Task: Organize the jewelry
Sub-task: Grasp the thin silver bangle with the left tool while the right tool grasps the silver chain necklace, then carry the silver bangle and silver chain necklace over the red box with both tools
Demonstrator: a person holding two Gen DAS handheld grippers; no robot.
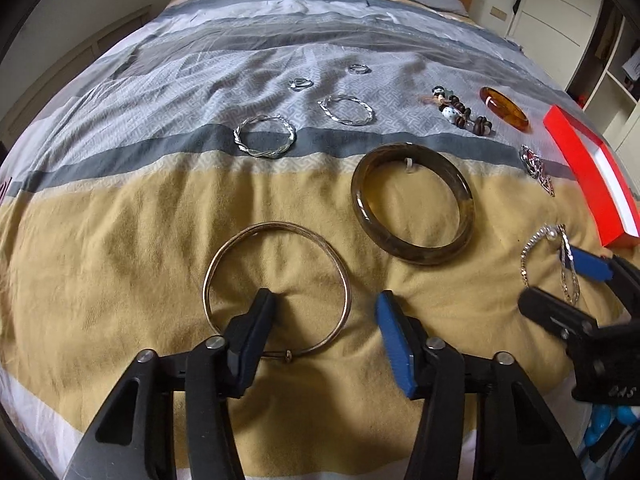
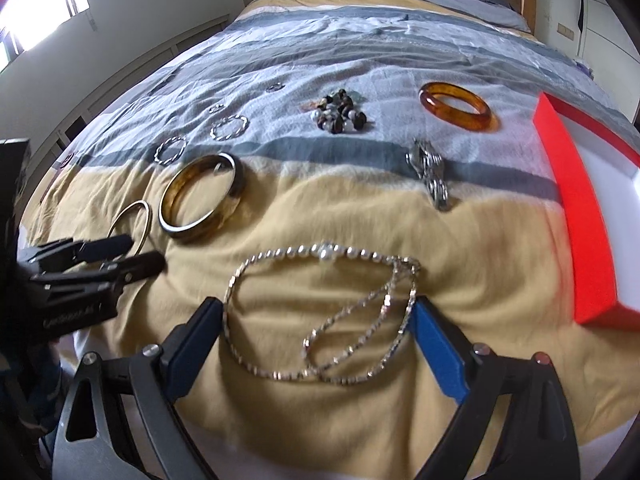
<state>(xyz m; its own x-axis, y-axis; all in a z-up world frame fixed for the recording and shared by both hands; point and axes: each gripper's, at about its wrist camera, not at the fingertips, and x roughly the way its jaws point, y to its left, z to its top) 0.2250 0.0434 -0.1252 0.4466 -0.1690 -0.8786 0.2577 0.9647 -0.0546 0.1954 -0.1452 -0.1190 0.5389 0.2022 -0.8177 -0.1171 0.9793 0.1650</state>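
A thin metal bangle (image 1: 280,226) lies on the yellow part of the bedspread. My left gripper (image 1: 324,310) is open over its right side, with one finger inside the ring, the other outside, and neither pad touching it. A silver chain necklace (image 2: 324,252) with a pearl lies in loops between the wide-open fingers of my right gripper (image 2: 316,312). Its right loop brushes the blue pad (image 2: 436,340). In the left wrist view, the right gripper (image 1: 568,286) sits over the necklace (image 1: 532,248). The right wrist view shows the left gripper (image 2: 140,254) by the thin bangle (image 2: 146,224).
A thick brown bangle (image 1: 420,258), an amber bangle (image 1: 504,110), a beaded bracelet (image 1: 460,114), two twisted silver bracelets (image 1: 240,140), two small rings (image 1: 300,84) and a silver ornament (image 1: 536,168) lie further up the bed. An open red box (image 2: 576,216) lies at the right edge.
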